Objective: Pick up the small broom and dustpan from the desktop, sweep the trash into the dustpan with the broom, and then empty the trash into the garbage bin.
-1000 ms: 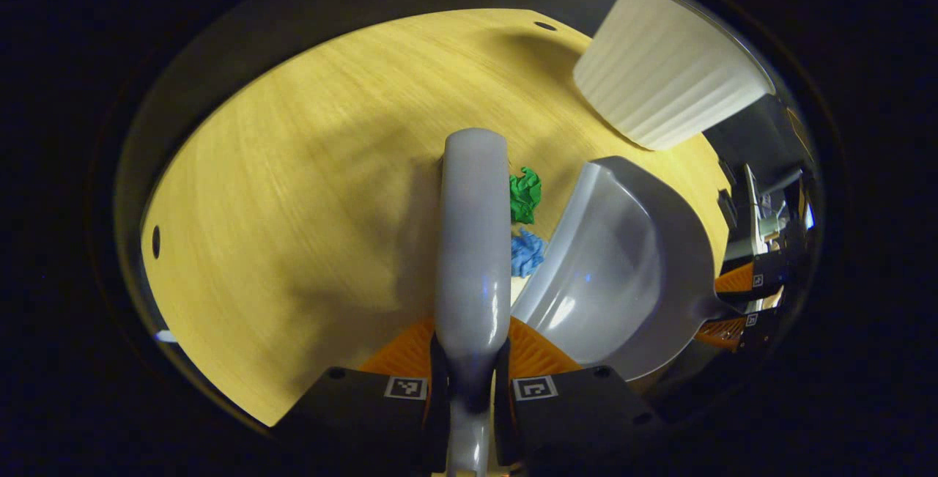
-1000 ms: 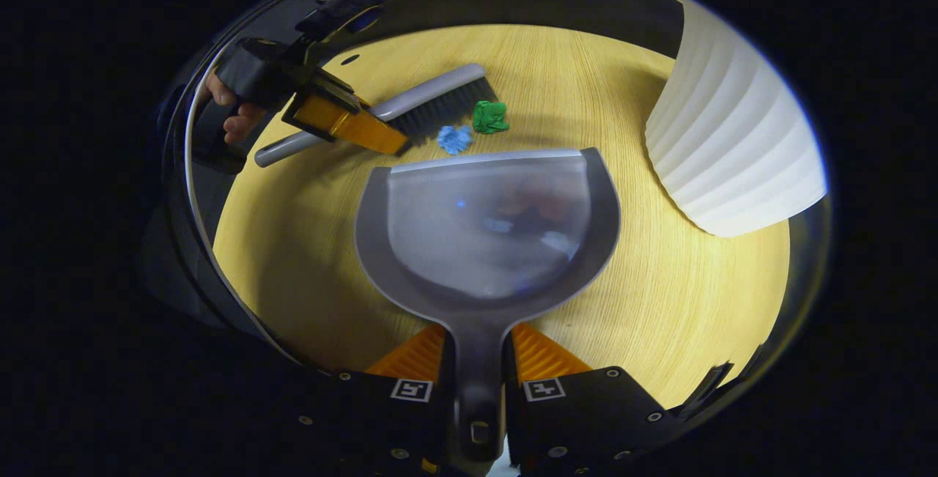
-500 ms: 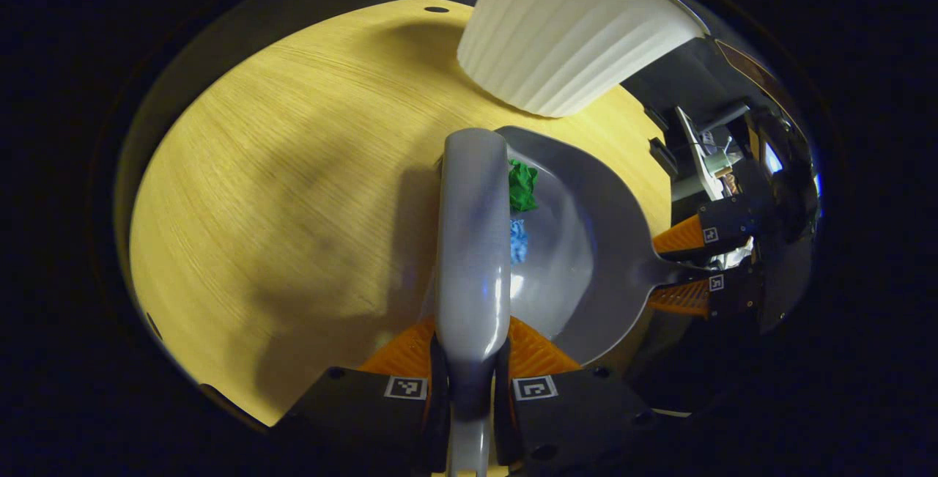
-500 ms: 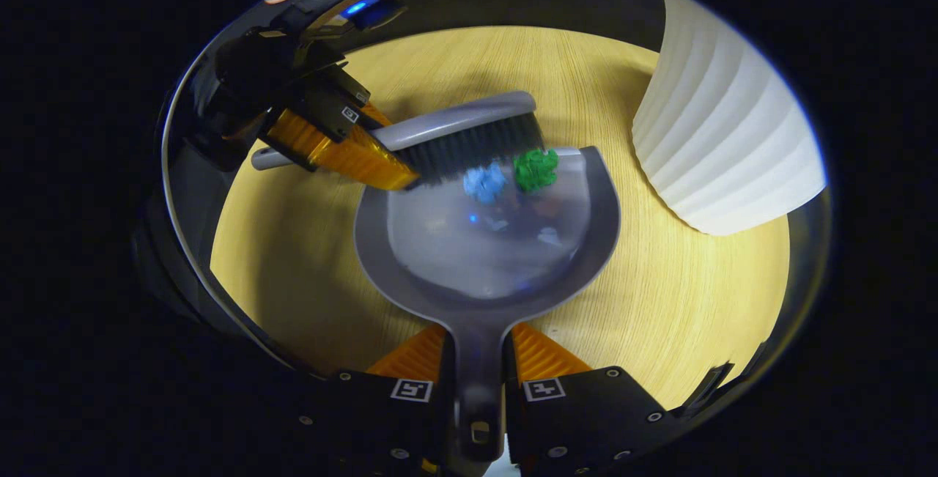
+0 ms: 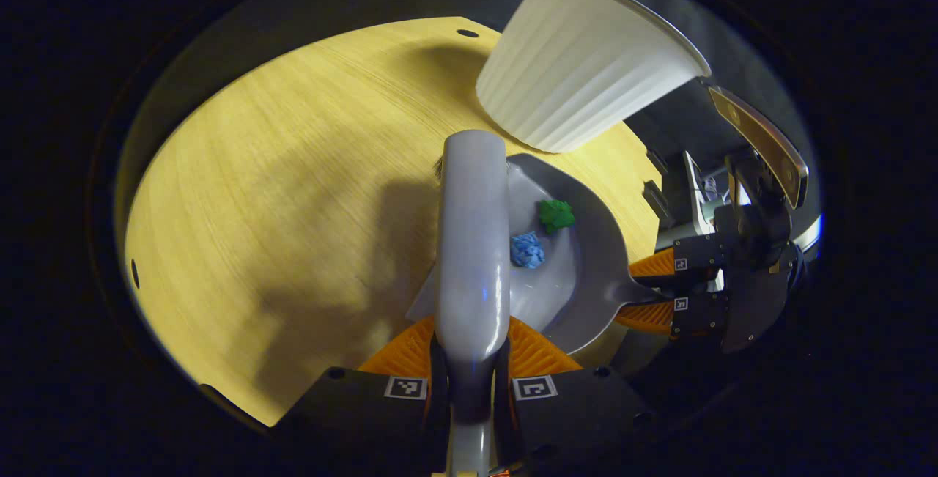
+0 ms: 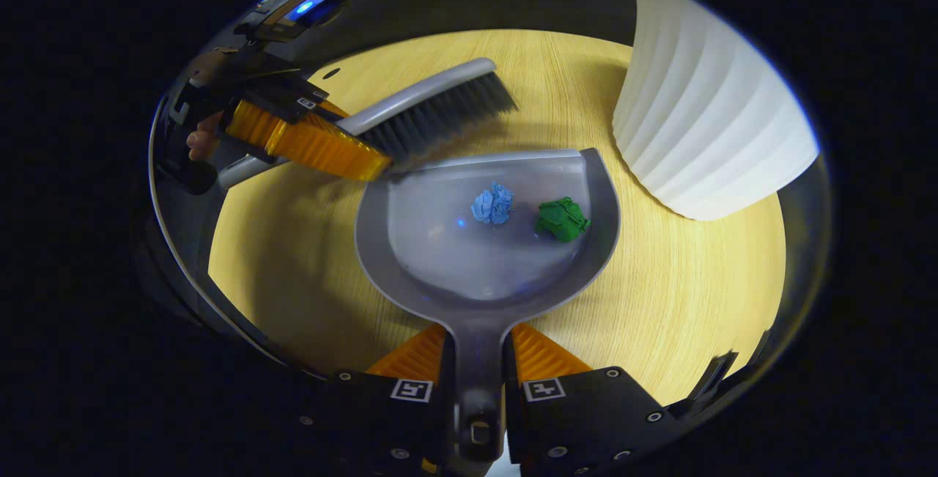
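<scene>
dustpan [image 6: 476, 264] holding scraps [image 6: 492, 206] (no legible labels)

wooden desktop [image 6: 696, 301] bearing bin [image 6: 703, 125], perhaps dustpan [image 6: 476, 257]

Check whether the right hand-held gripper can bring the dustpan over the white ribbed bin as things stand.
Probably yes: the right hand-held gripper grips the grey plastic dustpan, and the white ribbed bin stands close beside it, nothing between.

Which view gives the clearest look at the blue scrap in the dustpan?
The right gripper view: the blue scrap lies unobstructed in the dustpan. In the left gripper view it sits close beside the broom.
</scene>
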The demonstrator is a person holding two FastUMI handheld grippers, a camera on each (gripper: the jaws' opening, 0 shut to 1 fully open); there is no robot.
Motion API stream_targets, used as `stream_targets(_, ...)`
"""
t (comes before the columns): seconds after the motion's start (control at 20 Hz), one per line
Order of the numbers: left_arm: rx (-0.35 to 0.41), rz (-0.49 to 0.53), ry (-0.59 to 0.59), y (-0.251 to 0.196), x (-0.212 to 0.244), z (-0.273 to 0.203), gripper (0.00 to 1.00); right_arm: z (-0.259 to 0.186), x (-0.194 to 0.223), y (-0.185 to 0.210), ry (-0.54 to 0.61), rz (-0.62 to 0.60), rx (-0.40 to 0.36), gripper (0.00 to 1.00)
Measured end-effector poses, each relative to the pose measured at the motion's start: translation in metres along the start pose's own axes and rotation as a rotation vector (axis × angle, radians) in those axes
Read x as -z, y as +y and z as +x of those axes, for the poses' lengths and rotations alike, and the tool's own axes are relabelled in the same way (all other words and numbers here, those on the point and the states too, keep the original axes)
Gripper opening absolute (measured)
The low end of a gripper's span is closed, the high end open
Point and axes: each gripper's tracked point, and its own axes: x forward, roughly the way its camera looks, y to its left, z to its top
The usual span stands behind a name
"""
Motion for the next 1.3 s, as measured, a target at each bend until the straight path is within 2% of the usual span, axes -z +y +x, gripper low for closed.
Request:
stream_targets(0.3, -0.116, -0.185, -0.036, 0.015, 0.016, -0.002, 0.28, -0.013, 0.013, -0.021, -0.020, 0.049, 0.043, 0.31)
stream_targets(0.4, -0.196, -0.277, -0.029, 0.020, 0.032, 0.003, 0.28, -0.014, 0.018, -0.034, -0.016, 0.087, 0.077, 0.30)
stream_targets(0.5, -0.225, -0.328, -0.040, 0.020, 0.037, 0.001, 0.29, -0.018, 0.024, -0.044, -0.024, 0.120, 0.090, 0.31)
stream_targets(0.55, -0.235, -0.343, -0.047, 0.014, 0.040, 0.002, 0.29, -0.021, 0.028, -0.047, -0.027, 0.138, 0.093, 0.22)
stream_targets(0.6, -0.242, -0.360, -0.053, 0.010, 0.041, 0.004, 0.28, -0.021, 0.036, -0.053, -0.029, 0.155, 0.109, 0.30)
stream_targets(0.85, -0.265, -0.393, -0.044, 0.012, 0.037, 0.008, 0.29, -0.028, 0.050, -0.076, -0.024, 0.258, 0.180, 0.31)
stream_targets(1.0, -0.285, -0.404, -0.033, 0.012, 0.033, 0.011, 0.28, -0.035, 0.041, -0.094, -0.045, 0.301, 0.224, 0.30)
stream_targets(1.15, -0.298, -0.420, -0.018, 0.012, 0.028, 0.011, 0.29, -0.049, 0.019, -0.118, -0.076, 0.346, 0.306, 0.31)
stream_targets(1.3, -0.307, -0.439, -0.011, 0.011, 0.033, 0.017, 0.29, -0.055, 0.019, -0.139, -0.093, 0.376, 0.380, 0.31)
